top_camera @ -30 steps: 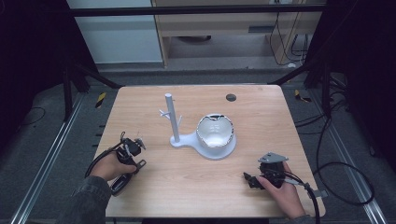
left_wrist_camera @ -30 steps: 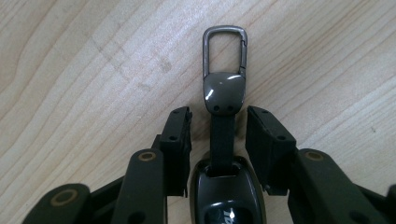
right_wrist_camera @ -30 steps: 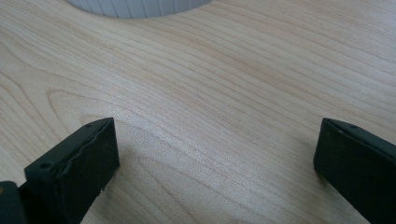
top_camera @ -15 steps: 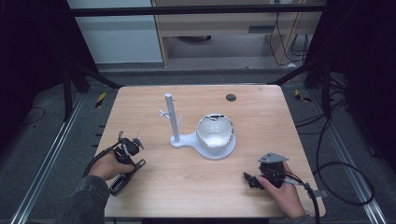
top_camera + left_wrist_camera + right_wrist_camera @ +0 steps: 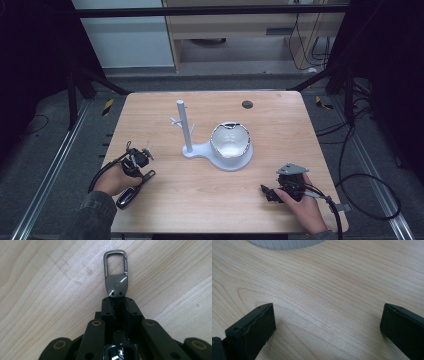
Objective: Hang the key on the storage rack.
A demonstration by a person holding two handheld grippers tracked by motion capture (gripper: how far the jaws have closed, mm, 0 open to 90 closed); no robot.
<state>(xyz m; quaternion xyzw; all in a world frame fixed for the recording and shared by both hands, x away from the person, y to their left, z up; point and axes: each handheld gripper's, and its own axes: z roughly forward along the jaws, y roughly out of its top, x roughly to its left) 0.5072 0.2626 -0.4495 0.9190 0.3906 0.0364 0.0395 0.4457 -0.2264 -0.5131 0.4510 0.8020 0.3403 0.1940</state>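
Stand (image 5: 186, 131) and bowl (image 5: 230, 140) sit mid-table (image 5: 280, 120), unobstructed.

I think I work in a lab: metal rails (image 5: 47, 185) at nine o'clock, loose cables (image 5: 360, 185) at three o'clock, dark curtains.

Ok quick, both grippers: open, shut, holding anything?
Left gripper: just closed, shut on the metal key clip.
Right gripper: open, holding nothing, above the table.
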